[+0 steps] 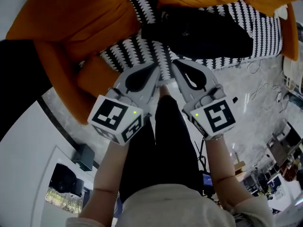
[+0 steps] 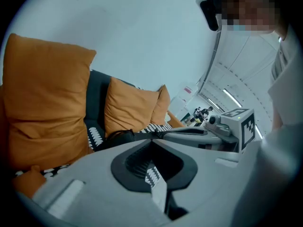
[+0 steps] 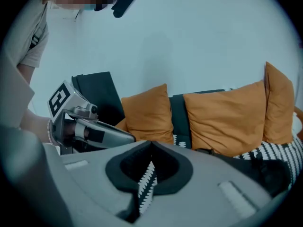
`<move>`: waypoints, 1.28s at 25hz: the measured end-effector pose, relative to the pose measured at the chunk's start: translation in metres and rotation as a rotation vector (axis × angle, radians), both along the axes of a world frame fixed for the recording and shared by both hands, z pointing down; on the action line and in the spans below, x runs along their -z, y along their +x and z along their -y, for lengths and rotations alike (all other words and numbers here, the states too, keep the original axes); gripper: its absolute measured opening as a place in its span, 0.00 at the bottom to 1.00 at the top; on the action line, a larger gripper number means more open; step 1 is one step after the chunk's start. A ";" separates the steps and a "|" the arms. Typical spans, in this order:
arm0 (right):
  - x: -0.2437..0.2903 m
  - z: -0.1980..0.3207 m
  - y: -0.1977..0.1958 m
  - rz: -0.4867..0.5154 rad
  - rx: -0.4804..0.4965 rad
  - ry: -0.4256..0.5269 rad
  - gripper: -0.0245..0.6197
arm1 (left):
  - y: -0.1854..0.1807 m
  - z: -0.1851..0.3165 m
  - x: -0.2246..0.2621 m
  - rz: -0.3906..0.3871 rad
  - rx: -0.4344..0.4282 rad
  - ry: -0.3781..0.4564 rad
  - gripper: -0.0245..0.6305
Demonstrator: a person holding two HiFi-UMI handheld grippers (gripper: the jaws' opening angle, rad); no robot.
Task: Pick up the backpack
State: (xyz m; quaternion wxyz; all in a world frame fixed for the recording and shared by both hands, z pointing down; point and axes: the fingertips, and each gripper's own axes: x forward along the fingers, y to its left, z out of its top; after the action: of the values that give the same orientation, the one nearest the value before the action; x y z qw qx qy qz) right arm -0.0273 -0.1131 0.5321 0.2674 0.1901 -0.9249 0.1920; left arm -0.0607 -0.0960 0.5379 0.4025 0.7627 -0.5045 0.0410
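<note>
The backpack lies on the sofa seat, with cushions behind it and to its left.

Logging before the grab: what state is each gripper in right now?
Left gripper: closed, holding nothing.
Right gripper: closed, holding nothing.

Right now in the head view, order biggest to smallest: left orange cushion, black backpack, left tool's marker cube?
1. left orange cushion
2. black backpack
3. left tool's marker cube, smallest despite being nearest the camera
</note>
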 end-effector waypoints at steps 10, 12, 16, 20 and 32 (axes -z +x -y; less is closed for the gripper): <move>-0.043 0.016 0.014 -0.097 -0.017 0.051 0.04 | 0.012 0.003 -0.032 0.008 0.038 -0.051 0.05; -0.059 0.020 0.017 -0.104 -0.034 0.047 0.04 | 0.017 0.001 -0.045 -0.002 0.032 -0.070 0.05; -0.092 0.031 0.018 -0.135 -0.047 0.034 0.05 | 0.020 0.007 -0.074 -0.012 0.038 -0.099 0.05; -0.100 0.038 0.025 -0.143 -0.056 0.062 0.05 | 0.023 0.014 -0.077 -0.009 0.060 -0.096 0.05; -0.132 0.060 0.017 -0.254 -0.009 0.138 0.47 | 0.019 0.025 -0.101 -0.015 0.071 -0.131 0.05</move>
State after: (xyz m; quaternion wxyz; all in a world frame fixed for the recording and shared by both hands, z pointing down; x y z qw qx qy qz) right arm -0.0099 -0.1729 0.6643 0.3679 0.2348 -0.8938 0.1034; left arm -0.0418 -0.1207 0.6388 0.4567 0.7166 -0.5243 0.0540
